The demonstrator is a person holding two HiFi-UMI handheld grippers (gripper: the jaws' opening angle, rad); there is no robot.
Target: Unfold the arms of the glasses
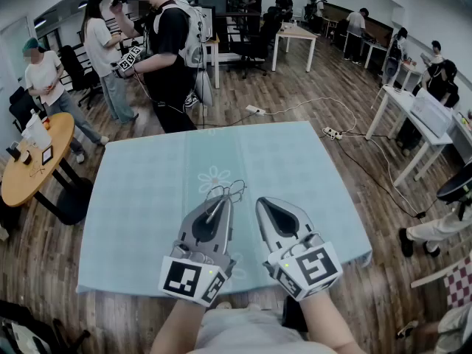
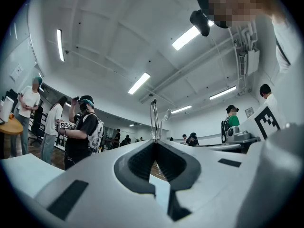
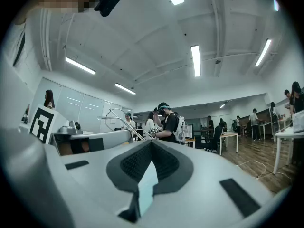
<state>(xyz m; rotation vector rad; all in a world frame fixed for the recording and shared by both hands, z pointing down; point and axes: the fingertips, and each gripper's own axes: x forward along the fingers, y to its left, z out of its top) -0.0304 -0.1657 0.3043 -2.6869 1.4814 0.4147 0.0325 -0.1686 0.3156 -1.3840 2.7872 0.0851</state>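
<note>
silver-wire glasses (image 1: 228, 190) in hand: holding them at the tip of the left hand-held gripper (image 1: 220, 202), with its jaws clamped together on a thin strand of the frame, just above the pale blue surface (image 1: 140, 198) and toward its near edge. hovering the right hand-held gripper (image 1: 264, 202) just beside the left, on its right, with jaws pressed fully together on nothing. not touching the glasses with it yet.

probably getting ready to bring the right one in and swing an arm out. opening the right jaws a little before approaching, closed tips being good only for pushing, not pinching. aiming for the free end of one arm, well away from the hinge, and swinging it outward along the hinge's own arc rather than pulling straight. pinching lightly, given wire this thin and so likely to bend under a hard squeeze or a sideways twist. clamping firmly with the left on the front of the frame, not on the arm being moved, to avoid any pivoting in the jaws. checking first the exact part caught in the left jaws, too fine to be telling apart here. working low over the surface, making any slip a short drop.
</note>
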